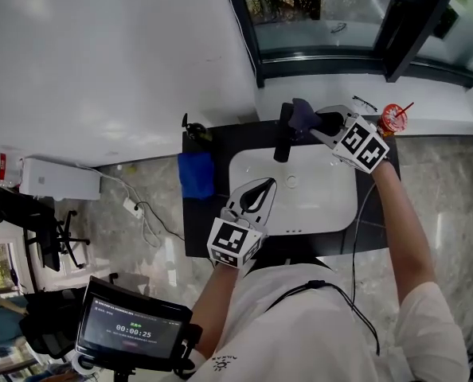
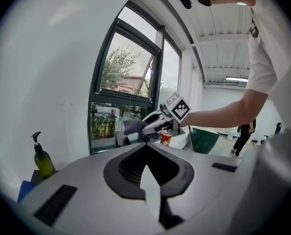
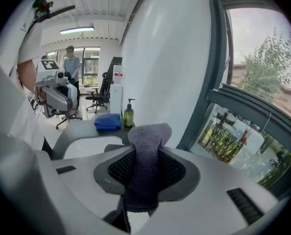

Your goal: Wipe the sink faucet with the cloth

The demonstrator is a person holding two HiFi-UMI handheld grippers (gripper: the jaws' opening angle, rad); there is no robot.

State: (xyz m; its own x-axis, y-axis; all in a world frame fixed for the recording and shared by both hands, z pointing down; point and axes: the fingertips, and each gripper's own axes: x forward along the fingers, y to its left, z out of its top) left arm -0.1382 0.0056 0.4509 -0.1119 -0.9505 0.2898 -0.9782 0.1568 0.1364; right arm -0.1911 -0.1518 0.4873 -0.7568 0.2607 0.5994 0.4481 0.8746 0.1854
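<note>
The black faucet (image 1: 283,134) stands at the back rim of the white sink (image 1: 332,205). My right gripper (image 1: 320,126) is raised beside the faucet's top, shut on a grey-purple cloth (image 1: 302,113). In the right gripper view the cloth (image 3: 146,170) runs up between the jaws and bulges over their tips. From the left gripper view I see the right gripper (image 2: 153,124) and the cloth (image 2: 133,126) just above the faucet (image 2: 120,139). My left gripper (image 1: 258,193) hovers over the basin's front left, its jaw tips together with nothing between them.
A folded blue cloth (image 1: 196,173) and a soap bottle (image 1: 193,130) sit on the black counter (image 1: 201,229) left of the sink. A red cup (image 1: 393,119) stands at the back right by the window. A person (image 3: 72,62) stands far back in the room.
</note>
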